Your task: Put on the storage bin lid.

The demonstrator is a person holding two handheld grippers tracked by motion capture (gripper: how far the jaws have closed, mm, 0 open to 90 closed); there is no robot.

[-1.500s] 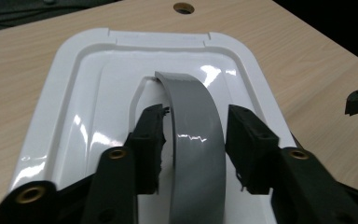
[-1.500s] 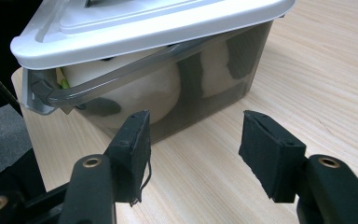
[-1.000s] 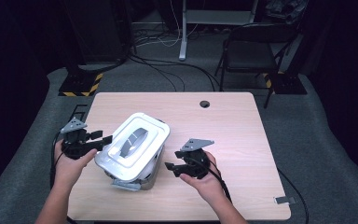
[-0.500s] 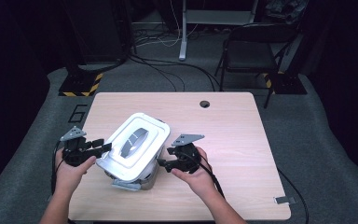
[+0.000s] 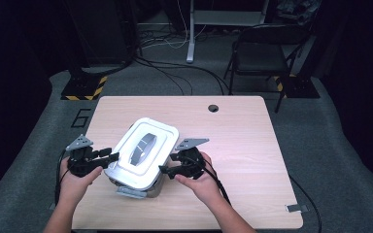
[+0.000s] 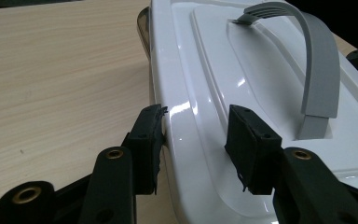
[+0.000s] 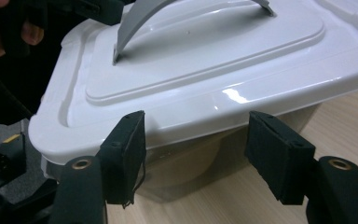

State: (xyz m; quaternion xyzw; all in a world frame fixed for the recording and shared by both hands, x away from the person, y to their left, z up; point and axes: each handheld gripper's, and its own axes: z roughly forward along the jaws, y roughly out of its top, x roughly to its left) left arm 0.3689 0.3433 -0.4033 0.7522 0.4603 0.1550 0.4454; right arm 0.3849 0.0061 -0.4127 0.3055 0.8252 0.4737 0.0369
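Observation:
A clear storage box with a glossy white lid [image 5: 141, 151] and a grey arched handle [image 5: 144, 144] stands on the wooden table [image 5: 243, 145], left of centre. My left gripper [image 5: 110, 157] is open at the lid's left edge. In the left gripper view the lid's rim [image 6: 186, 116] lies between the two pads, with the left gripper [image 6: 198, 140] straddling it. My right gripper [image 5: 167, 170] is open at the box's right side. The right gripper [image 7: 196, 156] faces the clear wall [image 7: 200, 154] just under the lid's rim [image 7: 242, 100], with the jaws set wide apart.
A grey latch [image 5: 131, 192] sticks out at the box's near end. A round cable hole [image 5: 213, 108] lies at the table's far edge. Beyond the table are a folding chair [image 5: 262, 53], floor cables [image 5: 175, 73] and yellow-black striped bases [image 5: 82, 90].
My left gripper has come back toward me and closed in on the lid's left edge. My right gripper has slid left up to the box's side. The box has not moved.

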